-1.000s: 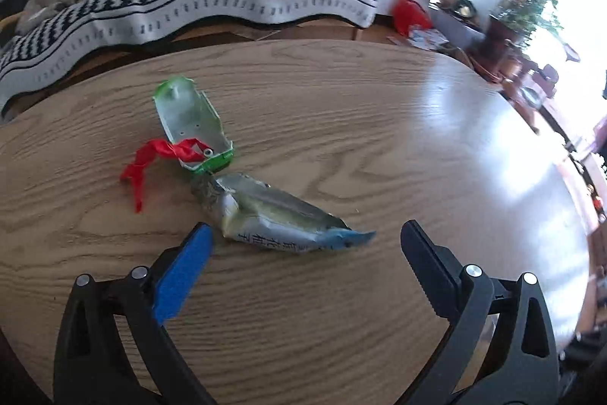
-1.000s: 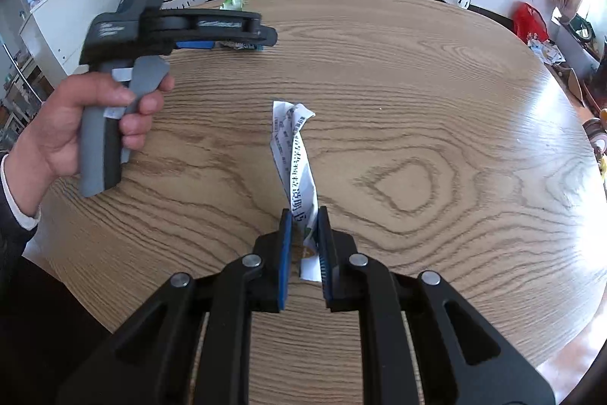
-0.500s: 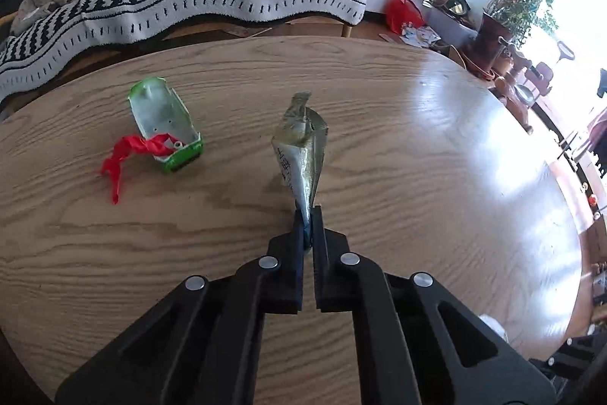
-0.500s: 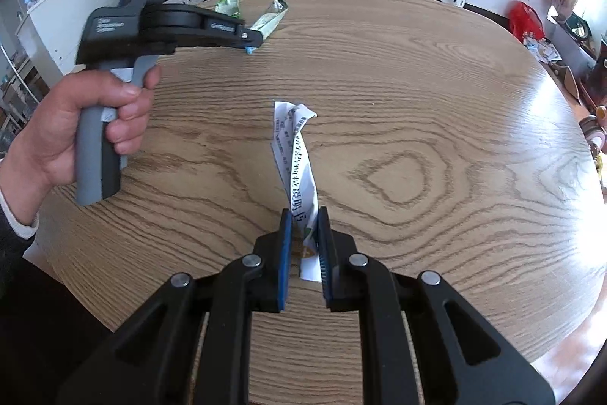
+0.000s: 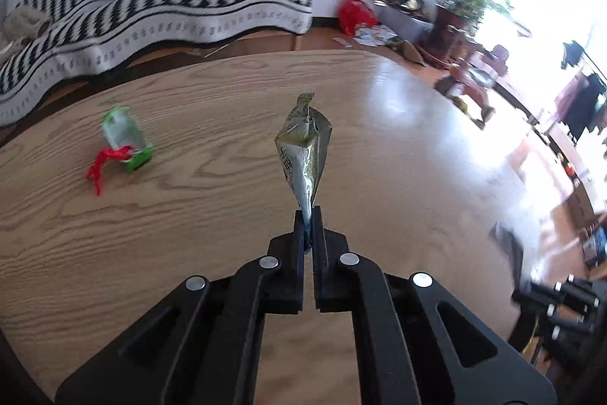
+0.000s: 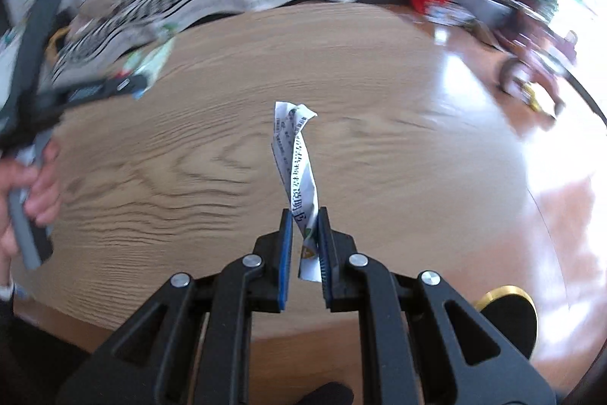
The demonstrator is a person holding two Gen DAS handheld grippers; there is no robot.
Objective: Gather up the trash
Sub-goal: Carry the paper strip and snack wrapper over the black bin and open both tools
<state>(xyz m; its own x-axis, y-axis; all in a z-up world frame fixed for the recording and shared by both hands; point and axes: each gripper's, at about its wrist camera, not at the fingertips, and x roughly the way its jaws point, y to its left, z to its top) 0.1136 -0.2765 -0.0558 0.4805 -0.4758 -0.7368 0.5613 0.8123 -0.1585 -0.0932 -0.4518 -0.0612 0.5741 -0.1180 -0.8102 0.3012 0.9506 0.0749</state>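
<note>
Carry step: left tool clamped on the foil wrapper, right tool clamped on the paper scrap, both held above the desk; next likely bin drop-off, then green wrapper left on desk.

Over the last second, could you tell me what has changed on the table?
The left claw closed on the foil snack wrapper, which had lain flat, and lifted it off the wooden table. The right claw kept its grip on the white printed wrapper. The green wrapper with its red strip stayed lying there.
</note>
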